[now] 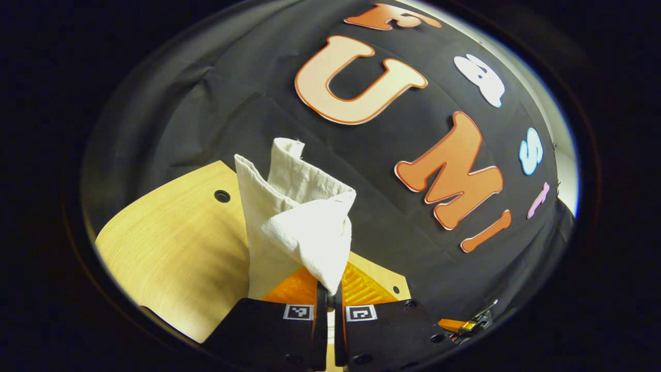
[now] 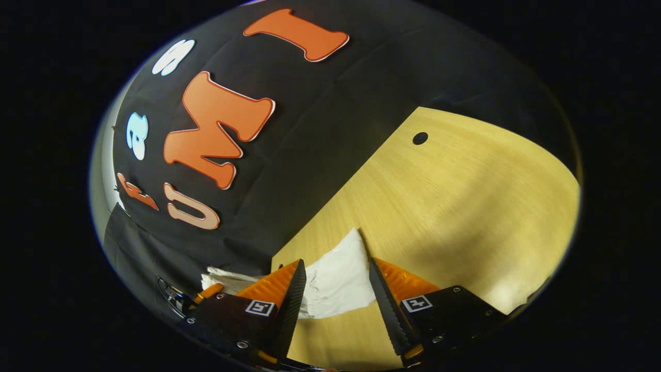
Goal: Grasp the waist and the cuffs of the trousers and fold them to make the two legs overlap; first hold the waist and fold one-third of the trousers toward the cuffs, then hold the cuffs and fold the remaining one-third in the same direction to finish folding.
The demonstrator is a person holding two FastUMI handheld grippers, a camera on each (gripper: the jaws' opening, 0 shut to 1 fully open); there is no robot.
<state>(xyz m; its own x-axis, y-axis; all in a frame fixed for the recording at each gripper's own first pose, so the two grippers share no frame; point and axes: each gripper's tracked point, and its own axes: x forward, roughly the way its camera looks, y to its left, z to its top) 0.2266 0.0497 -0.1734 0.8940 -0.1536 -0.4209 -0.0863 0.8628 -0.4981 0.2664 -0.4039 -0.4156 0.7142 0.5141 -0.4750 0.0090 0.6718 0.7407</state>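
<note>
Left gripper (image 1: 329,289), bottom centre of its view, is clamped on the trousers (image 1: 297,222), lifting a bunch at frame centre. Right gripper (image 2: 335,289) stands wide apart; trousers (image 2: 335,281) lie on the table (image 2: 465,196) between its fingers.

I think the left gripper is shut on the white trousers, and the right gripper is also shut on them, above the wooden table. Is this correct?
Not fully. The left gripper is indeed shut on the white trousers, above the wooden table. But the right gripper view shows the right gripper with its jaws standing apart: the cloth lies between them and they do not press on it, so it is open.
</note>
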